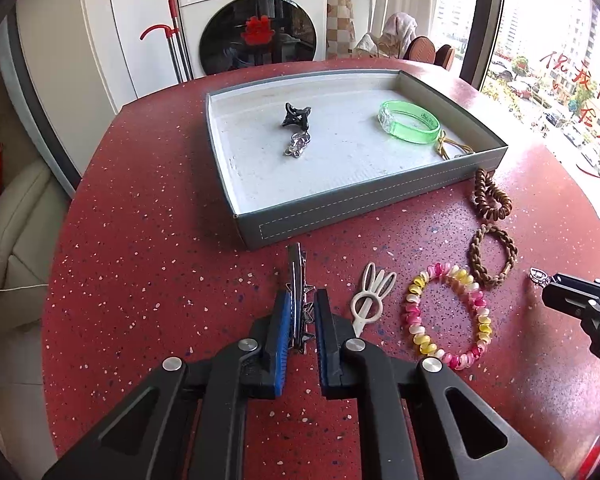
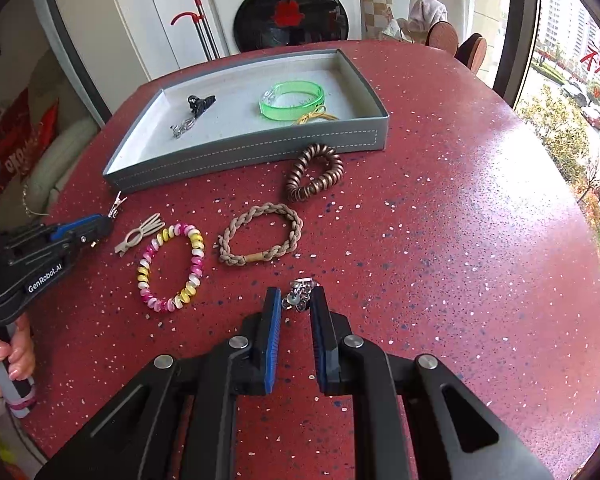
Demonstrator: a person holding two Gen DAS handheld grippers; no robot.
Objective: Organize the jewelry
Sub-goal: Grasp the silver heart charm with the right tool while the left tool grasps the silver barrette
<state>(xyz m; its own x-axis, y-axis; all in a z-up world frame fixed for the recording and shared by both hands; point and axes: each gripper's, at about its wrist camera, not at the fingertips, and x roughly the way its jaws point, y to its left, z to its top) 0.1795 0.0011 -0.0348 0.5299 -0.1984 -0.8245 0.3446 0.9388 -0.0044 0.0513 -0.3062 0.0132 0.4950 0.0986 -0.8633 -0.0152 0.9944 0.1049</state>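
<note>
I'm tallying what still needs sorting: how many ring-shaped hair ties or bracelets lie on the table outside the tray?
3: the pink-and-yellow coil nearest the left gripper, the braided tan loop beside it, and the brown coil against the tray. None appear hidden.

Red speckled tabletop (image 1: 148,208), round-edged. Behind it stands a white front-loading washing machine (image 1: 252,20) against white cabinetry (image 1: 100,32). A large window (image 1: 560,60) at right admits strong daylight. Cream sofa (image 1: 12,232) at left.
</note>
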